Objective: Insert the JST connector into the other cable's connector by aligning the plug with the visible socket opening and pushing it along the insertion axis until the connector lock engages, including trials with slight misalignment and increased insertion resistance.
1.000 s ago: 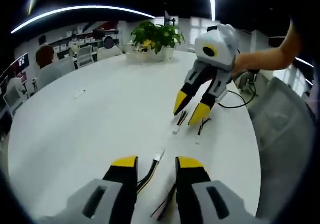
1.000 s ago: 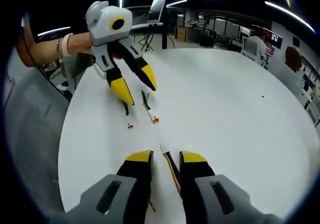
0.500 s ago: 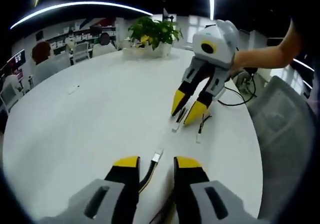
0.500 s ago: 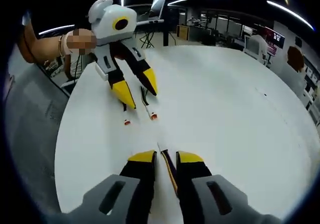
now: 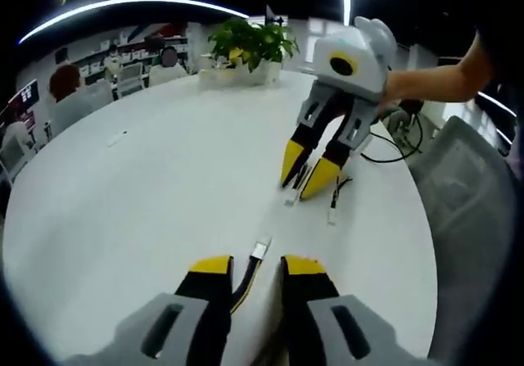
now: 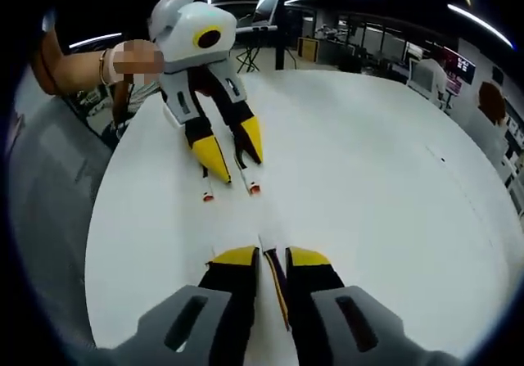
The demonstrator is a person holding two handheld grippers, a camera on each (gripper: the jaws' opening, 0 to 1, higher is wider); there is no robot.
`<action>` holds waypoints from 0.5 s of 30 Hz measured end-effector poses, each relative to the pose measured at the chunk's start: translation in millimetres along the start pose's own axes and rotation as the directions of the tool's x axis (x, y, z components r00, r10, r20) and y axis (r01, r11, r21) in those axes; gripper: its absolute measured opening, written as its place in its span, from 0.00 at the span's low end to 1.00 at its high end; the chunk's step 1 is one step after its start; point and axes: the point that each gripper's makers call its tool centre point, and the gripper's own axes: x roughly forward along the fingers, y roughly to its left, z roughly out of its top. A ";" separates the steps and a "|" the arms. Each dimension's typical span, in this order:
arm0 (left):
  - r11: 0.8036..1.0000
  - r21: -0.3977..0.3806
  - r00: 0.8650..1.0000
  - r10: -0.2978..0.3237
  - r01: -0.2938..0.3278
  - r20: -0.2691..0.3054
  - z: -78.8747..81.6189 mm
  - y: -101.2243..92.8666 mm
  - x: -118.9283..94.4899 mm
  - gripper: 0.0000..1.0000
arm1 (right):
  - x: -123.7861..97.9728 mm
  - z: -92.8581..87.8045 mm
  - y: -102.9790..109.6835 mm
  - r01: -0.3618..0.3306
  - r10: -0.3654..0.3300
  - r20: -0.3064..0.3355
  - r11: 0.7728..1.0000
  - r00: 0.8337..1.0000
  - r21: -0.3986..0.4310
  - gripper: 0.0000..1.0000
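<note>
White round tabletop (image 5: 147,186) carries two cables. The left gripper (image 5: 251,264), jaws narrowly parted, straddles a yellow-and-black cable whose white JST connector (image 5: 261,250) lies just ahead of its tips; whether the jaws actually pinch the wires is hard to tell. The right gripper (image 6: 263,256) likewise brackets a wire (image 6: 278,280), jaws nearly together. The left gripper view shows a potted plant (image 5: 248,47) at the far edge; the right gripper view shows two red-tipped connectors (image 6: 253,189) under the other gripper.
</note>
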 end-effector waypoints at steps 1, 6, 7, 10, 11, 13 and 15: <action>1.000 -0.002 1.000 -0.001 0.001 0.000 -0.4 -0.4 0.3 0.17 | 0.4 -0.4 0.9 -0.001 0.001 -0.003 1.000 1.000 0.000 0.10; 1.000 0.004 1.000 0.027 -0.027 -0.001 -2.2 1.7 1.5 0.17 | 1.8 -4.5 4.0 0.001 -0.001 -0.021 1.000 1.000 -0.010 0.11; 1.000 0.003 1.000 0.027 -0.027 0.002 -2.0 1.3 1.8 0.17 | 2.1 -5.0 2.3 0.003 -0.003 -0.013 1.000 1.000 -0.004 0.10; 0.998 0.038 0.999 0.048 -0.049 0.004 -2.2 3.1 2.8 0.16 | 2.2 -4.8 1.7 0.007 -0.007 -0.005 1.000 1.000 -0.002 0.10; 0.998 0.032 0.999 0.052 -0.052 0.000 -2.2 2.1 3.3 0.15 | 2.2 -4.6 1.8 0.006 -0.006 -0.003 1.000 1.000 0.003 0.10; 0.998 0.031 0.999 0.054 -0.054 0.002 -1.7 2.0 3.6 0.15 | 1.9 -4.4 2.5 0.004 -0.004 0.002 1.000 1.000 0.015 0.10; 0.998 0.030 0.999 0.054 -0.054 0.004 -1.7 1.8 3.6 0.15 | 1.9 -4.1 2.2 0.010 -0.010 0.004 1.000 1.000 -0.001 0.09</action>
